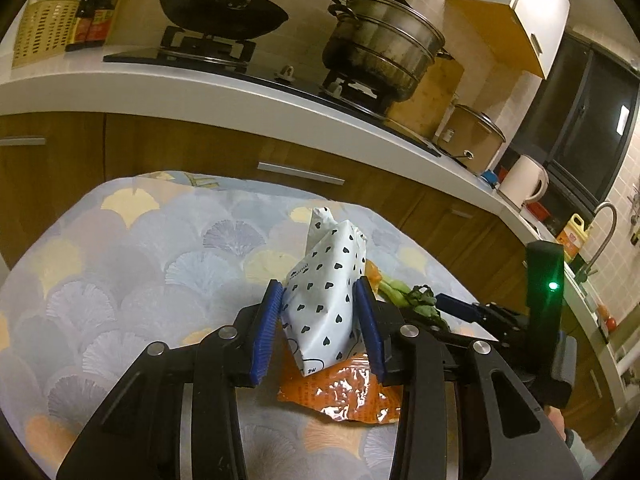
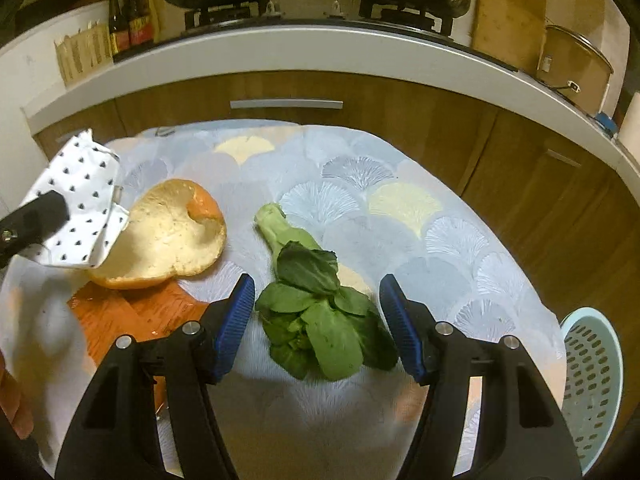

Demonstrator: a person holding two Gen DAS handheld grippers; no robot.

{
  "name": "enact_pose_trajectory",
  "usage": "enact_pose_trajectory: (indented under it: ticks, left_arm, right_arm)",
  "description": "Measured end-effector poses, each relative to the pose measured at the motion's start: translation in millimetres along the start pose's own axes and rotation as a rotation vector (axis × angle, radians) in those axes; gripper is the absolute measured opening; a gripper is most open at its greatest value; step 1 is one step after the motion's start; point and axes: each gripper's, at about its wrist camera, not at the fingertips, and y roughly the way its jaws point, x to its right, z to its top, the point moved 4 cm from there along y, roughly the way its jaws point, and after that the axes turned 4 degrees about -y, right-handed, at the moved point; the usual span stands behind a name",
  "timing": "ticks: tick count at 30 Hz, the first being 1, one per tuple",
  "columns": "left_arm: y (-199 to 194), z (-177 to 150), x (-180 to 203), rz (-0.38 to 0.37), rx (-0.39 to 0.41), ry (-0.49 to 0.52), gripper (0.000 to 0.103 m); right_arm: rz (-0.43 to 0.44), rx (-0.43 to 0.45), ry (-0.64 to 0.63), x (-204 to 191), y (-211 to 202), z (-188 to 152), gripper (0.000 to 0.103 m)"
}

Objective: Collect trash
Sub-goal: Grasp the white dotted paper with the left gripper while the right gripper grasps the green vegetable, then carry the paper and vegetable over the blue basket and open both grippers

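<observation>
My left gripper (image 1: 318, 312) is shut on a white wrapper with black hearts (image 1: 326, 292), held upright above an orange foil wrapper (image 1: 344, 392) on the patterned tablecloth (image 1: 132, 264). My right gripper (image 2: 316, 320) is open, its blue pads on either side of a leafy green vegetable (image 2: 316, 308) lying on the cloth. To its left lies an orange peel (image 2: 172, 236), with the heart wrapper (image 2: 80, 204) and orange foil wrapper (image 2: 120, 312) beside it.
A pale blue perforated basket (image 2: 592, 384) stands off the table's right edge. Behind the table are wooden cabinets (image 2: 360, 120) and a white counter (image 1: 200, 84) with a wok, steel pot, bottles and kettle.
</observation>
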Motion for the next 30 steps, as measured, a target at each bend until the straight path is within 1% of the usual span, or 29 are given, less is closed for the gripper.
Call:
enact_pose_trajectory:
  ticks: [1,2,4,7,9,11,15,22,30]
  left_arm:
    - [0,0,0,-0.001,-0.001,0.002,0.036]
    - [0,-1,1,0.0,-0.002,0.005,0.036]
    - [1,-1,1,-0.001,-0.003,0.011,0.036]
    - [2,-2,5,-0.003,-0.004,0.023,0.036]
    - [2,-3,9,-0.01,-0.005,0.034,0.036]
    - [2,-3,14,-0.015,-0.006,0.048,0.036]
    - [2,-7,33,-0.047,-0.023,0.088,0.036]
    - [-1,-22,87,-0.11,-0.055,0.166,0.036]
    - [15,-43,161,-0.173,-0.097,0.262,0.036]
  right_arm:
    - [0.007,-0.012,-0.002,0,3,-1,0.036]
    - [0.012,-0.027,-0.004,-1,6,-1,0.032]
    - [0.021,-0.021,-0.005,-1,5,-2,0.021]
    - [0.021,0.001,-0.007,-2,-2,-5,0.019]
    - [0.032,0.019,0.011,0,-11,-8,0.019]
    - [0.025,0.036,0.022,4,-20,-10,0.019]
    - [0.027,0.071,0.067,18,-46,-17,0.018]
    - [-0.013,0.161,0.157,57,-106,-35,0.018]
    - [-0.088,0.218,0.251,114,-158,-68,0.018]
